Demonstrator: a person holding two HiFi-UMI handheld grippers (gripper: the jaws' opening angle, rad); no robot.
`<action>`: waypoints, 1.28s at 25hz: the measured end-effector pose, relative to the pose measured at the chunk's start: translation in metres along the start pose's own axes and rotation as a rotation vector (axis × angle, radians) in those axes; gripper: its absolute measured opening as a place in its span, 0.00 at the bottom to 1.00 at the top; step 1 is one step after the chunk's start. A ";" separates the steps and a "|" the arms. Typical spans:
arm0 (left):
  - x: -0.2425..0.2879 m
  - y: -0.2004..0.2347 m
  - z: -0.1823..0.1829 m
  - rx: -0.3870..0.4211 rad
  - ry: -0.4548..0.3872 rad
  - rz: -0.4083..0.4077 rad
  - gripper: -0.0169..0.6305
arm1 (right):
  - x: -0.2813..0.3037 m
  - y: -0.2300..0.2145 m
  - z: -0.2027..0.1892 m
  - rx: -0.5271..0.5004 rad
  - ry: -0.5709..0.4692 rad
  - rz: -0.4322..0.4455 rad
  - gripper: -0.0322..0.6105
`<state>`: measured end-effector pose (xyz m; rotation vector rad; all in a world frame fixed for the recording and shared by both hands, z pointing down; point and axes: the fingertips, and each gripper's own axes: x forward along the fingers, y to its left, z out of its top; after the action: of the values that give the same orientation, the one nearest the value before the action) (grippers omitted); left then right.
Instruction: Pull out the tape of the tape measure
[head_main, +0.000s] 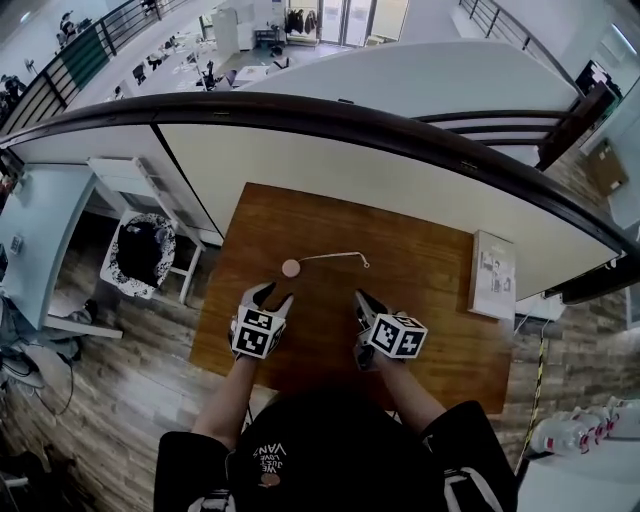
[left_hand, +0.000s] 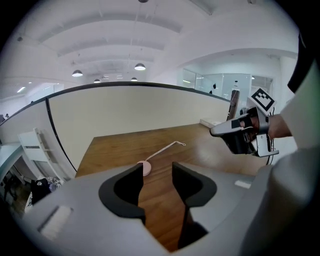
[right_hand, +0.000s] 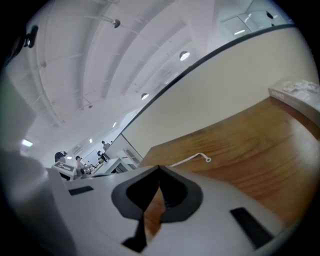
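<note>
The head view looks steeply down from above the person onto the whole desk (head_main: 420, 250). It takes in the left gripper (head_main: 272, 296) and the right gripper (head_main: 361, 298) near the desk's near edge, and the cream wall (head_main: 300, 165) beyond. The left gripper view rides low and close over the wood and faces along its jaws across the desk to that wall. At its right side it catches the right gripper side-on. The right gripper view sits just as low but is rolled sideways, so the desk slopes. All three views share the tape (head_main: 330, 256), the far desk edge and the white box (head_main: 492, 272).
</note>
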<state>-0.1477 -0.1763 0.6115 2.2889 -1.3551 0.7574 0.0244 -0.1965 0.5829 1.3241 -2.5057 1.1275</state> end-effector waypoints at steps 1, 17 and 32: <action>-0.005 -0.002 0.002 -0.009 -0.014 0.009 0.31 | -0.003 0.005 0.001 -0.024 0.001 0.012 0.07; -0.070 -0.060 0.013 -0.112 -0.206 0.102 0.05 | -0.051 0.035 -0.012 -0.194 0.041 0.137 0.07; -0.086 -0.110 0.002 -0.168 -0.241 0.162 0.04 | -0.074 0.030 -0.029 -0.305 0.117 0.192 0.07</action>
<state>-0.0842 -0.0672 0.5523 2.2109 -1.6604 0.4038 0.0412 -0.1172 0.5572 0.9316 -2.6273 0.7813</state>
